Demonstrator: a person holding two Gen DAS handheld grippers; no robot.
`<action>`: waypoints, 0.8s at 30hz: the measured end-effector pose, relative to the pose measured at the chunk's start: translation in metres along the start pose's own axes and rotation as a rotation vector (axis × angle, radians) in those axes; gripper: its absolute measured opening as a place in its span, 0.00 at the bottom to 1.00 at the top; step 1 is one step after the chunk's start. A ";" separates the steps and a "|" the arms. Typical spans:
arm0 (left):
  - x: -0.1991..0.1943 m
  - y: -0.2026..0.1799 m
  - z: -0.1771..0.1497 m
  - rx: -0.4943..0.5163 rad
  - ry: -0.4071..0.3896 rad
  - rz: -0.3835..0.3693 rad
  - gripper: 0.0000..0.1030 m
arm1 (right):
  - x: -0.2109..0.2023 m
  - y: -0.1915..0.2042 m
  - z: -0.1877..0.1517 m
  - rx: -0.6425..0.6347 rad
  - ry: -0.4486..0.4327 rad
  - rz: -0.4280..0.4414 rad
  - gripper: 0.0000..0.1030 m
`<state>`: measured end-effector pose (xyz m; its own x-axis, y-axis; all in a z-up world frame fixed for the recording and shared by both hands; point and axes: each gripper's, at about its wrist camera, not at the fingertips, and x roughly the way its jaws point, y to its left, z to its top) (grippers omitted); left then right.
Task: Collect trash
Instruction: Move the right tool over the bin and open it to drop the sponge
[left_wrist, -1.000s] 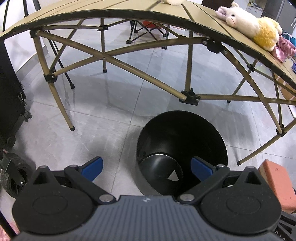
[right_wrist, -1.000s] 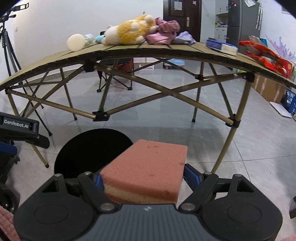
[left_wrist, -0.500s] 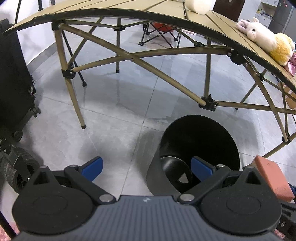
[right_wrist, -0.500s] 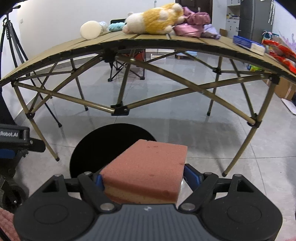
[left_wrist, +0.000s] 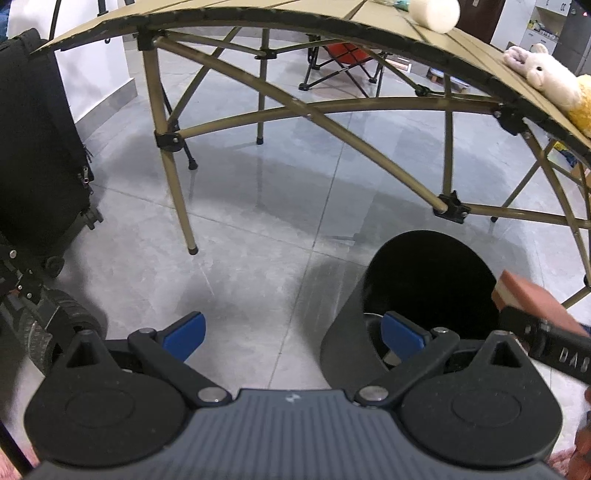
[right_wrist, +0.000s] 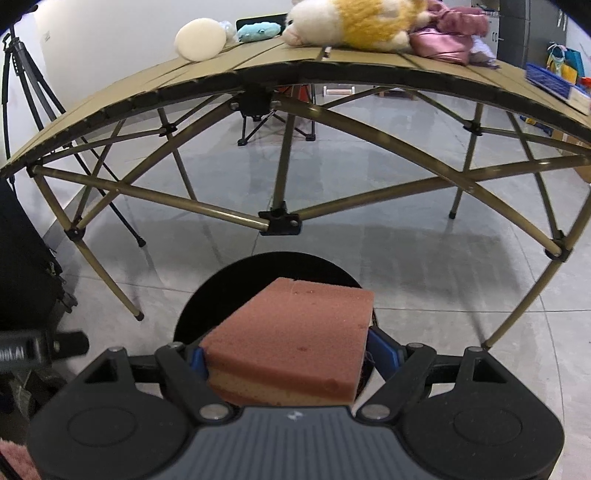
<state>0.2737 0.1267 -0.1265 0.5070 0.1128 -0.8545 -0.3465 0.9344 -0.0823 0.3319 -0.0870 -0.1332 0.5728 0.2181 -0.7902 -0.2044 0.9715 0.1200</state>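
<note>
Partly, sponge hides black bin mouth.

Even indoor light, soft floor glare, strong fisheye bending, perhaps slight blur.

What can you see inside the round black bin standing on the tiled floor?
Inside the round black bin, the left wrist view shows a dark rounded object near the bottom. The left gripper covers part of it, and the rest is too dark to identify.
</note>
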 end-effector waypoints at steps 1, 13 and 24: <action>0.001 0.002 0.000 -0.001 0.003 0.005 1.00 | 0.003 0.001 0.003 0.002 0.008 0.006 0.79; 0.009 0.025 0.007 -0.042 0.009 0.056 1.00 | 0.049 0.014 0.014 0.022 0.122 0.049 0.79; 0.010 0.037 0.012 -0.088 0.001 0.093 1.00 | 0.071 0.028 0.013 0.002 0.173 0.052 0.79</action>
<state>0.2754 0.1669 -0.1323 0.4684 0.1974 -0.8612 -0.4599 0.8867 -0.0469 0.3773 -0.0430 -0.1782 0.4167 0.2489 -0.8743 -0.2281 0.9596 0.1645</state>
